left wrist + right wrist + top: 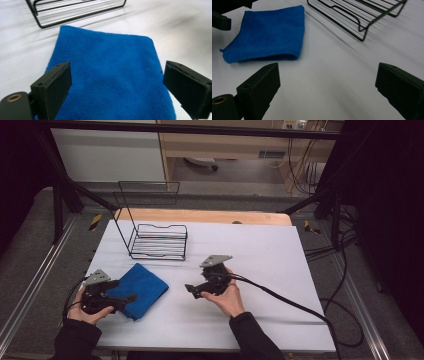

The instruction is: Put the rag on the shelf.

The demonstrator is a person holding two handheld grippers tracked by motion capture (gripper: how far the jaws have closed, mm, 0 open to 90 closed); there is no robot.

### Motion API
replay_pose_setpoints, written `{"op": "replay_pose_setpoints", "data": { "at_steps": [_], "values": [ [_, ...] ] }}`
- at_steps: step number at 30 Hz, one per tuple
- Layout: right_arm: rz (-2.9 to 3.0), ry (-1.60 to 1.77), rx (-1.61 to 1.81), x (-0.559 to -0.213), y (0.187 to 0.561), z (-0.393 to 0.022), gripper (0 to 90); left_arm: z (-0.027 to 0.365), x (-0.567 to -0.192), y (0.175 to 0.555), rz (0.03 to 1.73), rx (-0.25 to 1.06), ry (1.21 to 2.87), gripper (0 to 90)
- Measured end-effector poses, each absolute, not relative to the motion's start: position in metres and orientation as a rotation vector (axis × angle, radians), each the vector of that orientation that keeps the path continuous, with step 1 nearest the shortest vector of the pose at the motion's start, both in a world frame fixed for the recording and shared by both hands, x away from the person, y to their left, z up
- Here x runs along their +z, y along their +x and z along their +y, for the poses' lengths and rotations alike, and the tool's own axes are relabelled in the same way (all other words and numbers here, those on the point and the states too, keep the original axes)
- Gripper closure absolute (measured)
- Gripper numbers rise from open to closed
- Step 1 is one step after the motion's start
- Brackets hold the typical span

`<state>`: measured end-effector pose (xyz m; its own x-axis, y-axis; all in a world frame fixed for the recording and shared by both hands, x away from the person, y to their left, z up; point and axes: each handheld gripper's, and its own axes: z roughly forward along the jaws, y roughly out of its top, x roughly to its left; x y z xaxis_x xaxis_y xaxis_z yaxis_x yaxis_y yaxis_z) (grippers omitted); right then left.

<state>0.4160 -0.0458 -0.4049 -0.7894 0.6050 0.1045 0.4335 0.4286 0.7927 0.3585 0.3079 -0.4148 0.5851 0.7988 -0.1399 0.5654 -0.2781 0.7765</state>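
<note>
1. Two grippers are working over a white table, each held in one of a person's hands. The left gripper is standing with its jaws spread wide over the folded blue cloth, the pads pressing on nothing.

2. Seen from the left gripper view, the cloth is lying flat between and beyond the two black jaws, its far edge pointing toward the wire rack.

3. Across the surface, the right gripper is hovering with its jaws likewise wide apart, bare white table between them and nothing in its grasp.

4. From the high view, the left gripper is sitting near the front left corner of the surface, its tip over the cloth, while the right gripper is pointing leftward near the middle of the front edge, just apart from the cloth.

5. Behind the cloth, the black wire rack is standing toward the back left part of the surface, well apart from both grippers, its tall back frame rising at the far side.

6. A black cable is trailing from the right gripper toward the front right corner.
</note>
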Motion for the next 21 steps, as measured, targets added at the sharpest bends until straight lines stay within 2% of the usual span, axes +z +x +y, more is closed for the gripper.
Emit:
{"op": "replay_pose_setpoints", "data": {
  "at_steps": [4, 5, 8, 10, 11, 14, 16, 17, 19, 21],
  "values": [
    [2.514, 0.917, 1.288, -0.408, 0.424, -0.023, 11.3, 0.309, -0.416, 0.360, 1.094, 0.352, 1.980, 6.2],
    [2.525, 0.928, 1.303, -0.410, 0.429, -0.010, 16.4, 0.309, -0.416, 0.360, 1.093, 0.352, 1.985, 5.6],
    [2.539, 0.925, 1.306, -0.412, 0.434, 0.003, 21.1, 0.308, -0.417, 0.360, 1.088, 0.351, 1.999, 4.9],
    [2.574, 0.887, 1.285, -0.417, 0.438, 0.020, 31.9, 0.308, -0.417, 0.361, 1.087, 0.354, 2.006, 4.1],
    [2.574, 0.887, 1.285, -0.417, 0.438, 0.020, 31.9, 0.307, -0.417, 0.361, 1.087, 0.355, 2.010, 4.1],
    [2.616, 0.884, 1.267, -0.425, 0.445, 0.037, 46.7, 0.307, -0.417, 0.361, 1.083, 0.367, 2.016, 3.4],
    [2.628, 0.878, 1.260, -0.427, 0.447, 0.040, 48.9, 0.307, -0.417, 0.361, 1.082, 0.367, 2.016, 3.3],
    [2.643, 0.882, 1.257, -0.432, 0.448, 0.044, 55.2, 0.308, -0.417, 0.361, 1.082, 0.368, 2.015, 3.4],
    [2.655, 0.866, 1.244, -0.434, 0.449, 0.046, 57.3, 0.308, -0.417, 0.362, 1.083, 0.371, 2.013, 3.3],
    [2.683, 0.850, 1.218, -0.439, 0.450, 0.048, 64.1, 0.308, -0.417, 0.362, 1.085, 0.370, 2.014, 3.3]
  ]
}}
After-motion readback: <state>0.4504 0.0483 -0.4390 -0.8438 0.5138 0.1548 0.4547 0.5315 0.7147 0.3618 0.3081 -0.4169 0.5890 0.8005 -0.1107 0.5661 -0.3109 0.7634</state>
